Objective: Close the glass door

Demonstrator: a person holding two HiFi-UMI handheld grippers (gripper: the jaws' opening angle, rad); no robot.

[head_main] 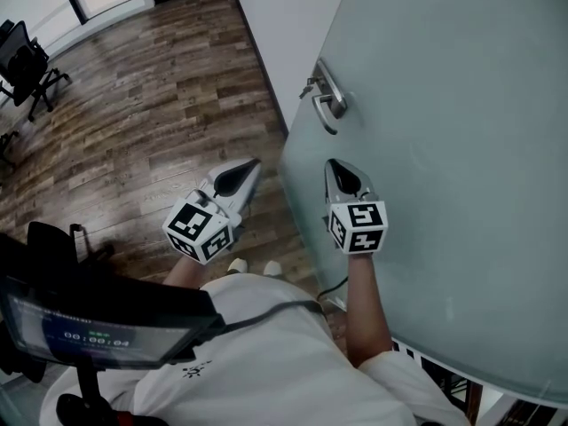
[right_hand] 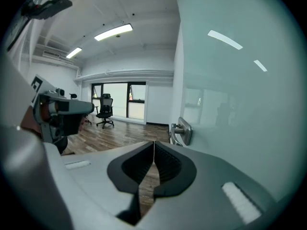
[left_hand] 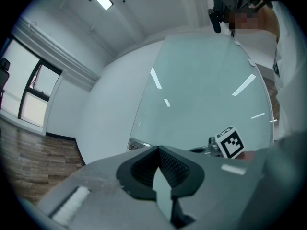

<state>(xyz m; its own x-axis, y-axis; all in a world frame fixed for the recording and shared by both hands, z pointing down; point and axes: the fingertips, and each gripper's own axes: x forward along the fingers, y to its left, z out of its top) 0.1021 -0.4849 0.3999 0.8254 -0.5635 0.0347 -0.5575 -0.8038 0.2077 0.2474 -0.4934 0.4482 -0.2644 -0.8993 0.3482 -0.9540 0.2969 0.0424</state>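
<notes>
The frosted glass door (head_main: 461,149) fills the right of the head view, its free edge running down the middle. A metal lever handle (head_main: 327,94) sits near that edge. My right gripper (head_main: 330,163) is shut and holds nothing; its tip lies close against the glass just below the handle, and contact cannot be told. In the right gripper view the handle (right_hand: 182,132) stands just beyond the closed right gripper (right_hand: 154,144), with the door (right_hand: 240,104) to the right. My left gripper (head_main: 253,164) is shut and empty, left of the door's edge. The left gripper (left_hand: 157,150) faces the door (left_hand: 206,90).
A white wall (head_main: 284,25) stands behind the door's edge. Wood flooring (head_main: 151,114) spreads to the left, with a black office chair (head_main: 27,65) far off. A dark device with a screen (head_main: 98,327) hangs at the person's chest, lower left. Windows (right_hand: 120,102) lie far back.
</notes>
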